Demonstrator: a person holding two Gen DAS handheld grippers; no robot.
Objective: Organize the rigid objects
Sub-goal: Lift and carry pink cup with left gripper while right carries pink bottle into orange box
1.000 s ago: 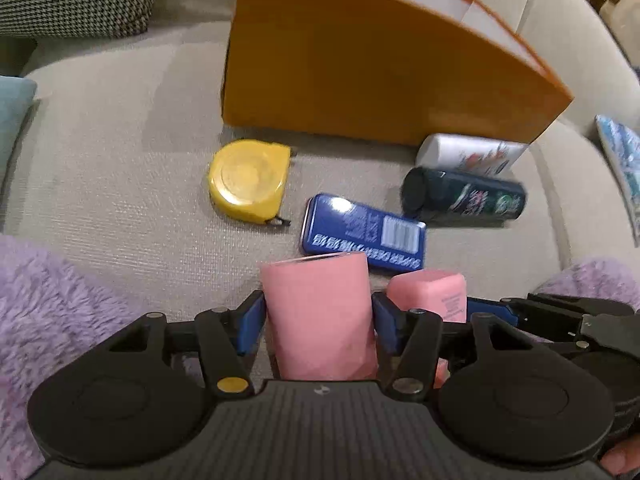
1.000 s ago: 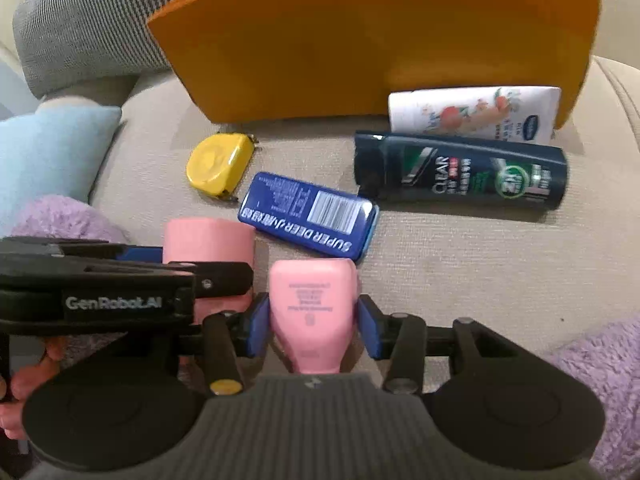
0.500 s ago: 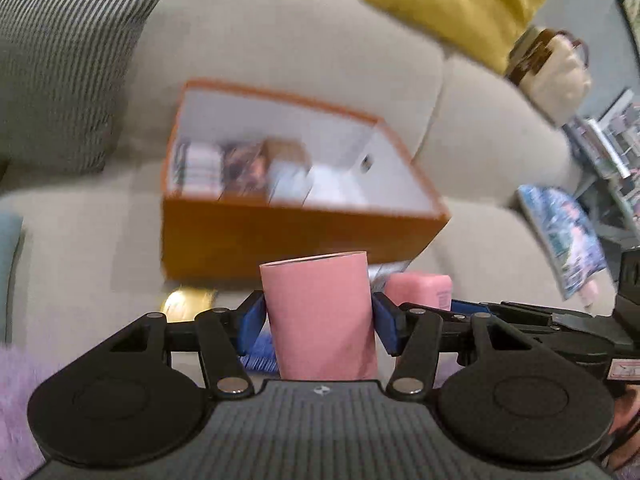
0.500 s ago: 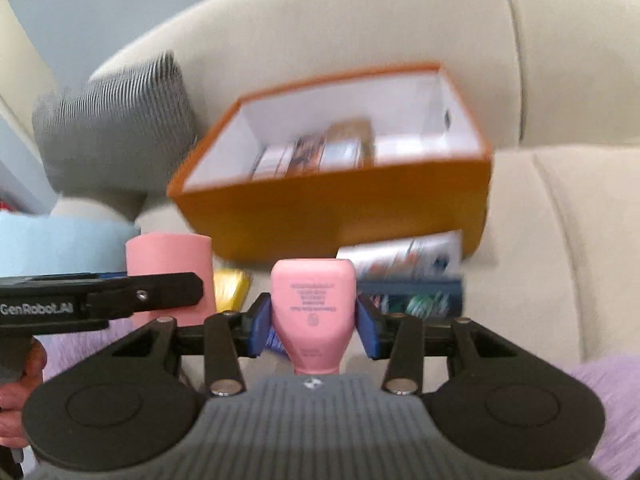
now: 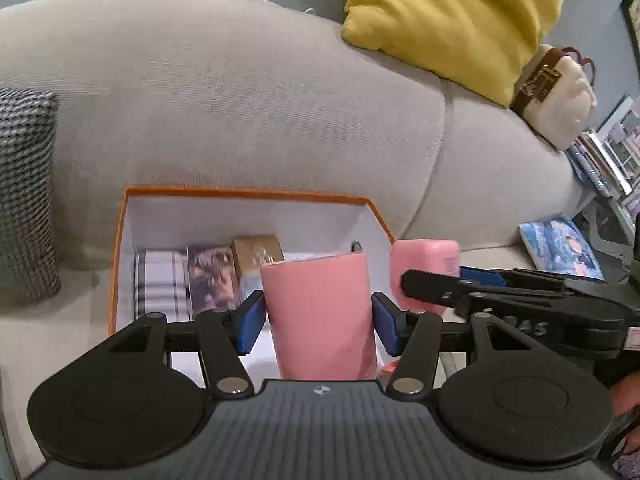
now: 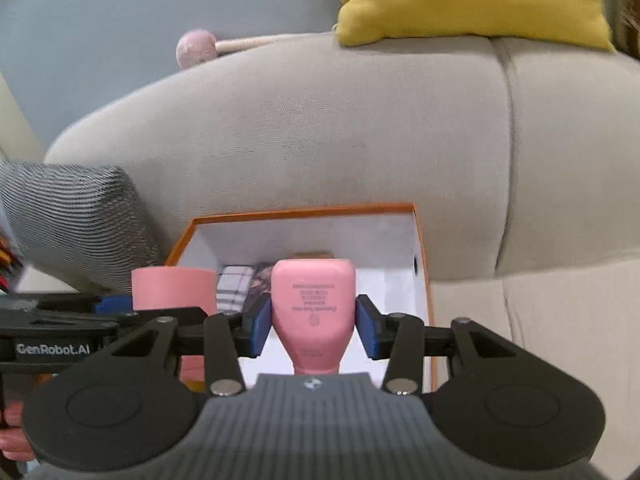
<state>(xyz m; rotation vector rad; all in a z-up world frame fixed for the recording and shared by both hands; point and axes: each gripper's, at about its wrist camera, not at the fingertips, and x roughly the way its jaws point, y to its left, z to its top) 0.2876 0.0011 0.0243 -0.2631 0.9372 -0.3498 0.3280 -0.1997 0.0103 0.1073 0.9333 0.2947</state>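
Observation:
My left gripper [image 5: 319, 317] is shut on a pink cup [image 5: 322, 312] and holds it above the open orange box [image 5: 120, 240]. My right gripper [image 6: 314, 322] is shut on a pink bottle [image 6: 314, 312], held over the same box [image 6: 422, 272]. The cup also shows in the right wrist view [image 6: 172, 290], and the bottle in the left wrist view [image 5: 424, 264]. The box has white walls and holds several small flat packs [image 5: 208, 276] along its back left.
The box sits on a beige sofa [image 5: 240, 100]. A houndstooth cushion [image 5: 24, 200] lies left, a yellow cushion [image 5: 452, 12] and a cream bag [image 5: 556, 96] rest on the backrest. A blue patterned cushion [image 5: 564, 248] lies right.
Both grippers rose from the sofa seat with the cup and bottle and moved forward over the open box. The items left on the seat have dropped out of view.

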